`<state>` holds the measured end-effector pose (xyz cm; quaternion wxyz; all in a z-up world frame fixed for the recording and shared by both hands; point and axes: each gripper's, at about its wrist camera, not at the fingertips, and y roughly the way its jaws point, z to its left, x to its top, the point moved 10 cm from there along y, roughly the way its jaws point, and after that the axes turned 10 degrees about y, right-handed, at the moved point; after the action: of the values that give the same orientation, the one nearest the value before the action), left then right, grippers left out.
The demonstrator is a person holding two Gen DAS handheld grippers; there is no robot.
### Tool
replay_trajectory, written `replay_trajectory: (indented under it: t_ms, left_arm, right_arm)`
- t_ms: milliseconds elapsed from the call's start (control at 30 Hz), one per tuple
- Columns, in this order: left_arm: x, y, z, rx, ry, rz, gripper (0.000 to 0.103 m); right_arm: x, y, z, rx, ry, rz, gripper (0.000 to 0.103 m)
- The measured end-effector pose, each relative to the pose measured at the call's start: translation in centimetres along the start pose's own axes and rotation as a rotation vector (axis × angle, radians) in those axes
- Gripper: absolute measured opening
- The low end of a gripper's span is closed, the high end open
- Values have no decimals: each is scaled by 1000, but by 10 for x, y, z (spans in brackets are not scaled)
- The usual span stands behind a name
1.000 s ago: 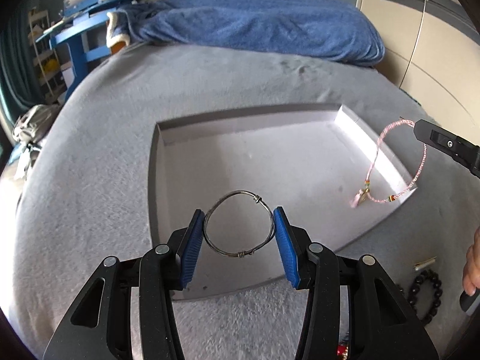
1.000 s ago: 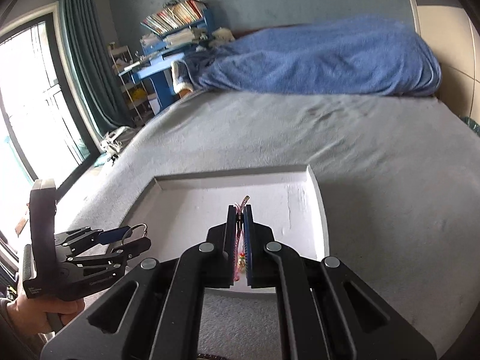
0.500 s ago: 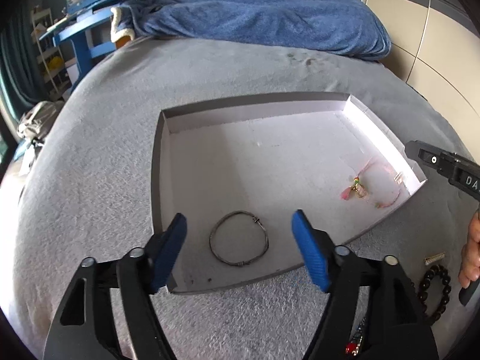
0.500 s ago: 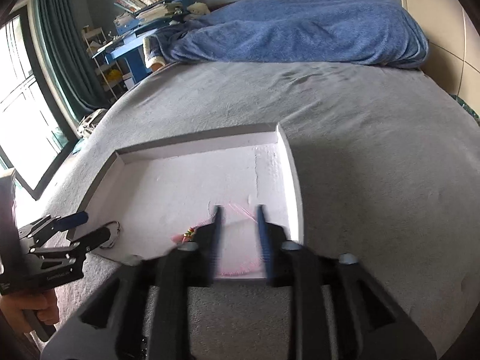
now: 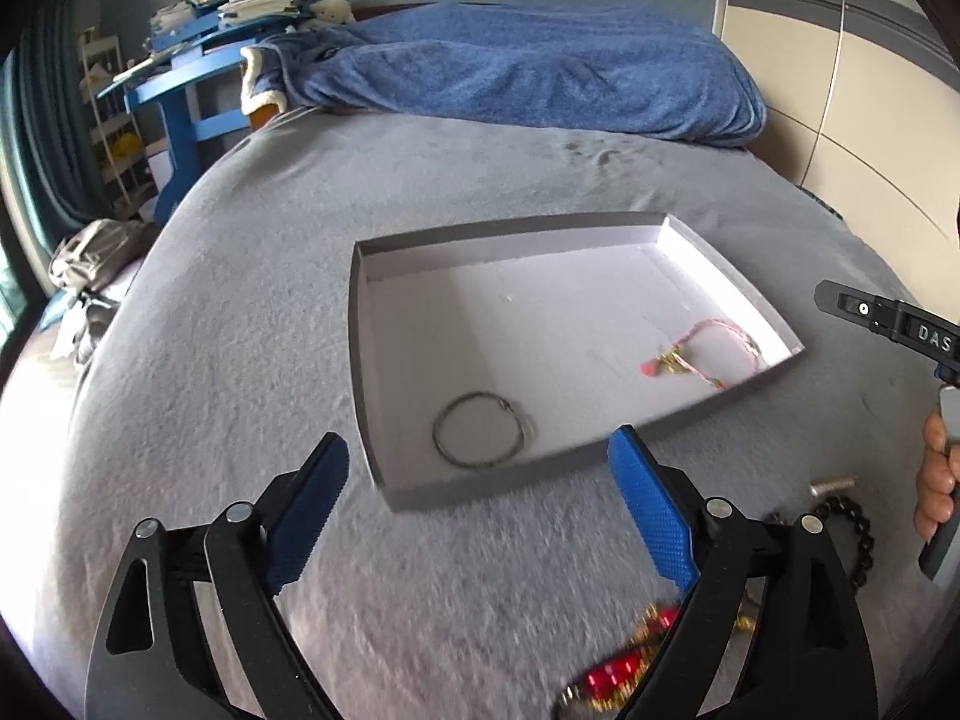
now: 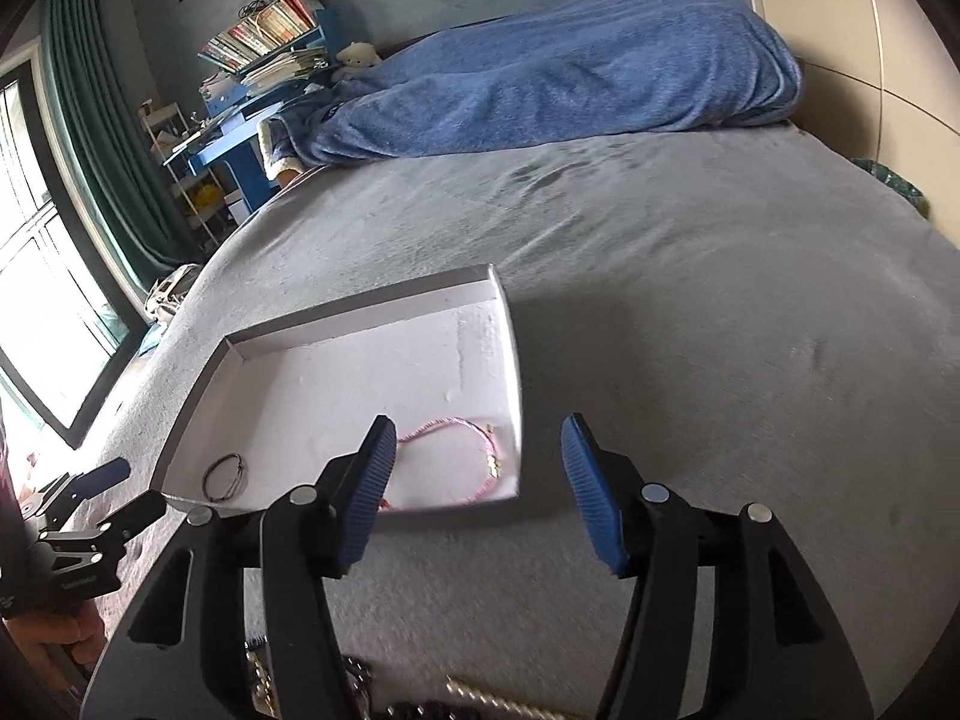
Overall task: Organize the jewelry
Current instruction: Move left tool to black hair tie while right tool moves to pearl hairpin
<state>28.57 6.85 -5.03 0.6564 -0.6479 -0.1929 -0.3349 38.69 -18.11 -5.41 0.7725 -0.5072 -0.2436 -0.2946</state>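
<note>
A shallow white tray (image 5: 359, 324) (image 6: 510, 336) lies on the grey bed. In it lie a thin silver bangle (image 5: 478, 438) (image 6: 225, 476) near the front left and a pink cord bracelet (image 5: 702, 351) (image 6: 462, 429) at the right. My left gripper (image 5: 480, 504) is open and empty, pulled back in front of the tray. My right gripper (image 6: 480, 480) is open and empty, also short of the tray's front edge. The right gripper shows at the right edge of the left wrist view (image 5: 888, 324); the left one shows at the lower left of the right wrist view (image 6: 102, 510).
Loose jewelry lies on the bed in front of the tray: a black bead bracelet (image 5: 852, 528), a small metal piece (image 5: 831, 485), a red and gold piece (image 5: 618, 672), and chains (image 6: 480, 699). A blue blanket (image 5: 528, 78) is piled at the back. A blue desk (image 5: 180, 96) stands left.
Both grippers opened, dropped the bangle and the pink bracelet into the tray, then drew back toward me and opened wider.
</note>
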Motion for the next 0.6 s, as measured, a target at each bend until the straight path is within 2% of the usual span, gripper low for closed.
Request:
replay_trajectory:
  t_ms: [333,600]
  left_arm:
    - [-46,-32,-32,-76,31,22,88]
    - [-77,-40,-61,-118,113,44,88]
  right_arm:
    - [-25,-31,-27,-13,38,-3,59]
    - [-49,-57,-36,-5,52,-7,65]
